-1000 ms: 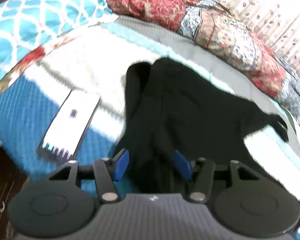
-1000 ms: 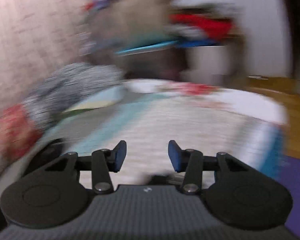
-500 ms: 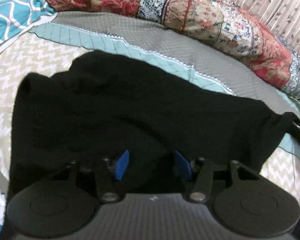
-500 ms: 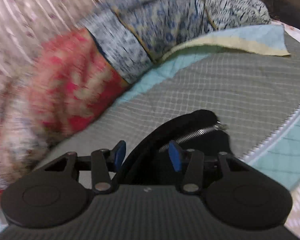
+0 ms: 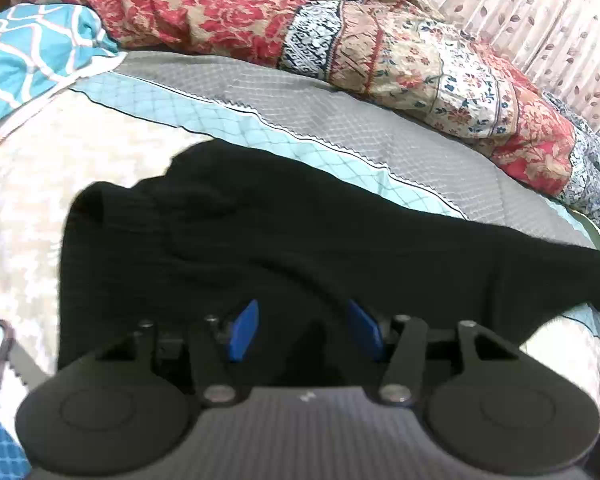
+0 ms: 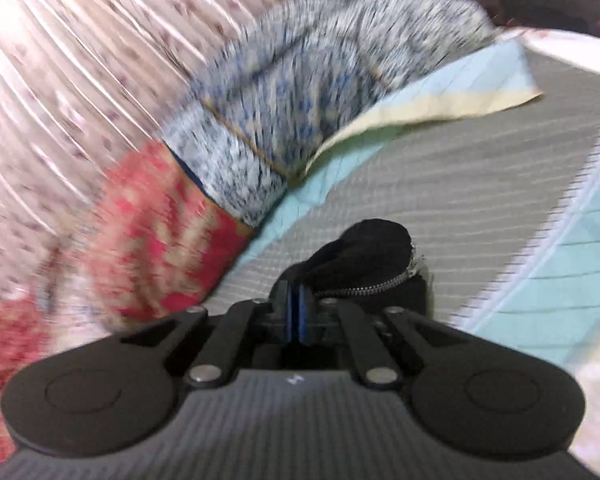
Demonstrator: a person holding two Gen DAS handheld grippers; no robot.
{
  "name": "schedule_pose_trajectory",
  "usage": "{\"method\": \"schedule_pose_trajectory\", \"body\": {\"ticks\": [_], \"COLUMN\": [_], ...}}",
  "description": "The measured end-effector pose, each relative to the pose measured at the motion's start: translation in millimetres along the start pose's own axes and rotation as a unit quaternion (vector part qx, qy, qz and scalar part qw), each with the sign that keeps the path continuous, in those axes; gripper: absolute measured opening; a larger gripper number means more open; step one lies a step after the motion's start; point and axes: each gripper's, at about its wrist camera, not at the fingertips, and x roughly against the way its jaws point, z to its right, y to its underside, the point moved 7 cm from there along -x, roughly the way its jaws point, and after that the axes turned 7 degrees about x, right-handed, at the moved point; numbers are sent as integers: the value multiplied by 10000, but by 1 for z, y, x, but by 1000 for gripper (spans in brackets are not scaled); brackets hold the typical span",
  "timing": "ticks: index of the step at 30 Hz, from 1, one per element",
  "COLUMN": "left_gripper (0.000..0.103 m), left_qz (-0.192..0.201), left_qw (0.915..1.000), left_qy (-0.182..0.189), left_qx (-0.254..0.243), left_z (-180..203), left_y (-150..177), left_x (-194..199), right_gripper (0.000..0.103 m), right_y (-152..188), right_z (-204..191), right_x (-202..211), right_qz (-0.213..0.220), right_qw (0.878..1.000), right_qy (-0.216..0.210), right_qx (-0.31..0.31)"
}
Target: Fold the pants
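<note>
Two hand-held grippers are working the black pants (image 5: 300, 232) lying spread on the bed (image 5: 340, 116): the right hand-held gripper (image 6: 298, 312) is clamping the zipper end, the left hand-held gripper (image 5: 304, 330) is hovering apart. Soft, limp fabric; edges are probably offering the best hold.

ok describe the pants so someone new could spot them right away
On the bed, find the grey and teal quilted cover below the red floral quilt. The pants sprawl across it: the only plain black fabric, with a silver zipper at one end.
</note>
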Motion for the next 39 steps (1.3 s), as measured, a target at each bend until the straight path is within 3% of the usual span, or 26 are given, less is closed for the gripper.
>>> {"method": "schedule_pose_trajectory", "body": {"ticks": [3, 4, 5, 7, 9, 13, 18, 20, 22, 25, 27, 28, 30, 32, 37, 39], "left_gripper": [52, 52, 52, 53, 55, 58, 61, 64, 66, 59, 17, 15, 10, 9, 9, 9], "left_qz": [-29, -28, 0, 110, 231, 573, 834, 753, 716, 552, 418, 425, 597, 715, 1216, 1359], "left_qw": [9999, 9998, 9997, 9988, 9968, 9838, 9472, 9374, 9318, 9357, 9342, 9293, 9232, 9295, 9506, 9529], "left_qy": [-73, -98, -110, -192, -347, -933, -1545, -1579, -1667, -1625, -1535, -1551, -1633, -1574, -1157, -977], "left_qx": [-89, -160, -239, -433, -675, -1421, -2684, -3011, -3144, -3081, -3194, -3324, -3428, -3257, -2612, -2531], "left_z": [-4, -5, -5, -5, -5, -6, 2, 3, 0, -4, -1, 3, 9, 11, 9, 10], "left_y": [-3, -5, -8, -17, -30, -66, -90, -91, -89, -80, -67, -61, -56, -62, -89, -93], "left_x": [5, 8, 11, 17, 20, 10, -34, -57, -77, -99, -108, -111, -107, -98, -46, -24], "right_gripper": [10, 20, 40, 42, 42, 42, 44, 52, 53, 55, 44, 12, 11, 10, 10, 10], "right_y": [27, 38, 47, 58, 57, 45, 38, 39, 42, 56, 63, 62, 52, 35, -1, -6], "right_z": [53, 76, 102, 144, 160, 127, 56, 43, 43, 55, 50, 47, 50, 52, 53, 47], "right_x": [49, 57, 67, 93, 113, 110, 59, 25, 0, -33, -38, -39, -36, -25, 24, 45], "right_qz": [-259, -452, -590, -565, -406, -279, -588, -841, -987, -1366, -1304, -1266, -1143, -779, -12, 172], "right_qw": [9983, 9957, 9918, 9841, 9851, 9912, 9892, 9825, 9783, 9801, 9772, 9728, 9765, 9798, 9919, 9937], "right_qy": [484, 782, 1135, 1622, 1557, 1288, 859, 939, 1158, 1210, 1397, 1564, 1526, 1621, 1231, 1088], "right_qx": [212, 181, 16, -445, -605, -151, 1036, 1375, 1404, 780, 931, 1147, 1009, 880, 304, 220]}}
